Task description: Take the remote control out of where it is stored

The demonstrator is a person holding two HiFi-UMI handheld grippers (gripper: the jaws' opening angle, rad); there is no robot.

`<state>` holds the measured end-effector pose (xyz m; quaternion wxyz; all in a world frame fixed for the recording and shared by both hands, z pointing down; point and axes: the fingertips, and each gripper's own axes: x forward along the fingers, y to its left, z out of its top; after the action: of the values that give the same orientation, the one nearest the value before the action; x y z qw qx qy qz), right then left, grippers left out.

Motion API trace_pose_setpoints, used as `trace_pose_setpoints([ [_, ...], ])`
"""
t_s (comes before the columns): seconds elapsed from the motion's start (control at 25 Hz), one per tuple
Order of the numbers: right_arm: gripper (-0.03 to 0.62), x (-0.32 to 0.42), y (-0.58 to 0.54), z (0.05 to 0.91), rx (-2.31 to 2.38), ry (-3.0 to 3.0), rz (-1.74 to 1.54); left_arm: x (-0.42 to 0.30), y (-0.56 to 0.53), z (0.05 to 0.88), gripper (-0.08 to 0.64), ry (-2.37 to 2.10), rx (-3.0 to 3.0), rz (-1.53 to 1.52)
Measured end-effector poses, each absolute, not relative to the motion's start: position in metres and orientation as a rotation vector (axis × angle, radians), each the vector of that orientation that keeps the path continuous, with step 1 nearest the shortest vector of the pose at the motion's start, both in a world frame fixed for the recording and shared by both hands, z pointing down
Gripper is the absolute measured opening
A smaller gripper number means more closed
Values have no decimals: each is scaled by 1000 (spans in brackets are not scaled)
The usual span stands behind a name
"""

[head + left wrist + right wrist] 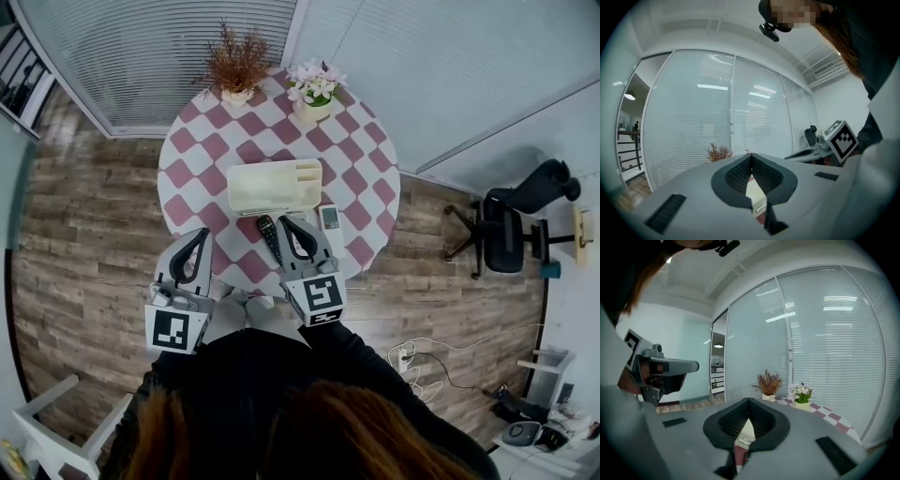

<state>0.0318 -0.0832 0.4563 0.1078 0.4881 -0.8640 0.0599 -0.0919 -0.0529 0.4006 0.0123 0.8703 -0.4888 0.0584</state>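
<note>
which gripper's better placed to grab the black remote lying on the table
Right. The right gripper sits just beside the black remote; the left gripper is farther off, at the table edge. Both are shut, so it must open first.

A: The tablecloth [370, 178] looks like smooth checked cloth; the floor [84, 244] is grainy wood plank.
B: Yes; the storage box [272, 187] is matt cream plastic; the remote control [269, 236] is dark plastic; the left gripper [202, 232] and right gripper [284, 221] have matt grey shells; their pads [738, 176] are ribbed black.
</note>
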Motion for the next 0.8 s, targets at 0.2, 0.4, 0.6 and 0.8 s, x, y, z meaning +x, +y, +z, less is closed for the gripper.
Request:
trace_pose_setpoints([
  [0.2, 14, 41, -70, 428, 1477, -2561, 177, -91, -52, 401, 6, -1510, 2719, 185],
  [0.4, 14, 45, -59, 410, 1483, -2593, 163, -87, -53, 401, 6, -1492, 2740, 180],
  [0.6, 14, 47, -52, 394, 1510, -2628, 162, -85, -51, 402, 6, -1478, 2744, 174],
  [0.8, 14, 45, -55, 389, 1515, -2620, 153, -83, -52, 400, 6, -1470, 2751, 163],
])
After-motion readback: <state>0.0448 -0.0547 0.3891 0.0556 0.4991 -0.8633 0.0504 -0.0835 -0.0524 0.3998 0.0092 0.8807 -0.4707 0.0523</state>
